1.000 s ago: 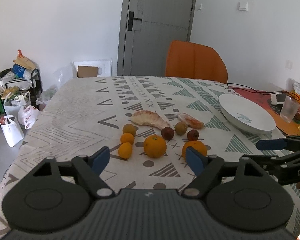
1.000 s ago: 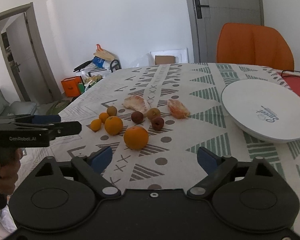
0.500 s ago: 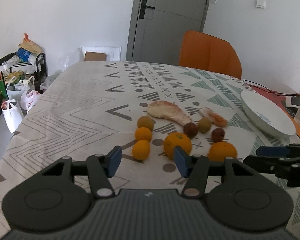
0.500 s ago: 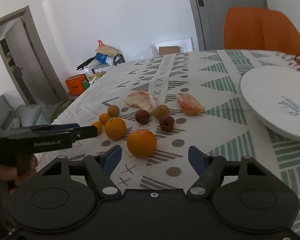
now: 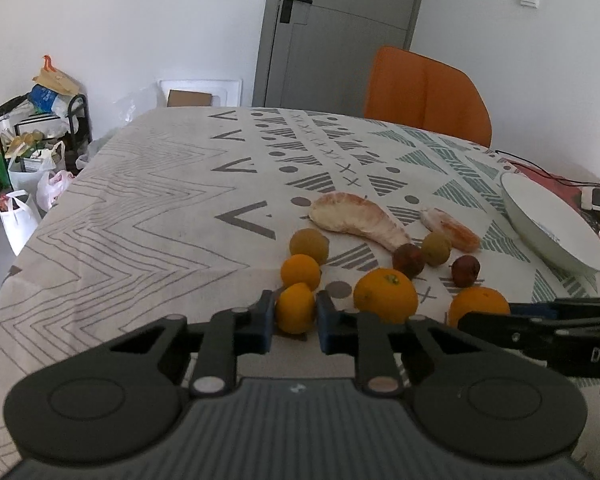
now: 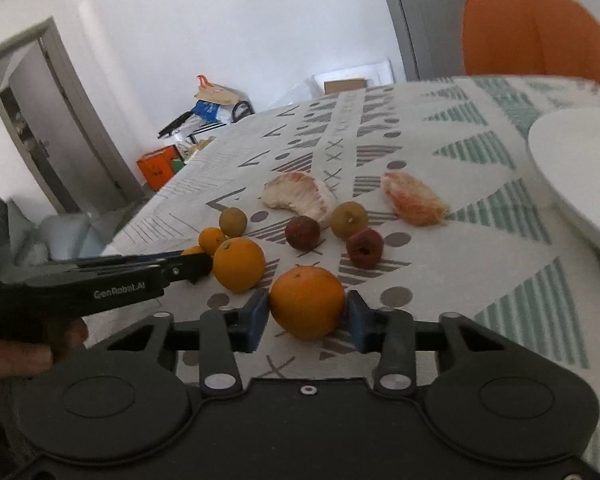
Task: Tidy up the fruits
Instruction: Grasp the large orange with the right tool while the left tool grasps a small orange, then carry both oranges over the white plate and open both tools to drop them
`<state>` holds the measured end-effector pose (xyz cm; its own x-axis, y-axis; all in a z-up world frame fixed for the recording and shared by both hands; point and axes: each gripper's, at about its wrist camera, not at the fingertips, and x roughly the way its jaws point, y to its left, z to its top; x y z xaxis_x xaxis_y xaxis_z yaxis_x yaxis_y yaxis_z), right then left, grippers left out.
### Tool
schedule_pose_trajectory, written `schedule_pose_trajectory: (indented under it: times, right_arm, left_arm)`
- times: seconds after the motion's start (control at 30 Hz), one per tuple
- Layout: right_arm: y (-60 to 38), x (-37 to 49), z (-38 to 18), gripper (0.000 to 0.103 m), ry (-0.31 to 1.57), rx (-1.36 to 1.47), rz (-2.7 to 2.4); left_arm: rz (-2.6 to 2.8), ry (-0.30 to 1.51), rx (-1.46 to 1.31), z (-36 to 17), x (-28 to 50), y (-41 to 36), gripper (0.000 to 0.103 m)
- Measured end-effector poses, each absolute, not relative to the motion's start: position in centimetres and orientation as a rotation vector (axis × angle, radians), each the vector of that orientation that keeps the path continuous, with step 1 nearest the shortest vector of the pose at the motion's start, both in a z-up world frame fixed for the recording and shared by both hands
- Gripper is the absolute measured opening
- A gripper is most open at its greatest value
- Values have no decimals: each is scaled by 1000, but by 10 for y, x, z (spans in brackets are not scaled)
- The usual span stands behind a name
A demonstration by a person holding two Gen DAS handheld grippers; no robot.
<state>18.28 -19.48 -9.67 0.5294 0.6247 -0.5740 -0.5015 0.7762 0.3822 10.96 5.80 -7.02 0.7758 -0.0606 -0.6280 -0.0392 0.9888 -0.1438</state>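
Fruit lies on the patterned tablecloth [image 5: 148,216]. My left gripper [image 5: 294,316] is shut on a small orange fruit [image 5: 295,308], nearest of a row of three small fruits. My right gripper [image 6: 306,316] is shut on a large orange [image 6: 307,300], which rests on the cloth. A second large orange [image 5: 385,296] [image 6: 239,265] lies between them. Two peeled pomelo pieces [image 5: 358,222] [image 6: 414,199], two dark red fruits [image 6: 302,233] and a greenish fruit [image 6: 349,219] lie beyond. A white plate [image 5: 552,228] [image 6: 580,184] stands at the right.
An orange chair [image 5: 426,92] stands behind the table's far edge. Bags and clutter [image 5: 28,152] sit on the floor at the left. A red mat with cables [image 5: 556,178] lies past the plate.
Both grippers moved forward and down to the fruit. The left jaws narrowed and closed on the small orange fruit; the right jaws closed on the large orange.
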Motion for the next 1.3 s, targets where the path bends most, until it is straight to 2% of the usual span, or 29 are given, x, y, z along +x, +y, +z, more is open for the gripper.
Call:
schedule_pose_trajectory:
  times: [0.43,1.3]
  right_arm:
    - [-230,171,-81,38,660,200,632]
    - [-326,162,-48,38,480,248,479]
  left_arm:
    - [-28,619,-119,-44,99,38,20]
    - [-158,513,-23,-4,100,-52,20]
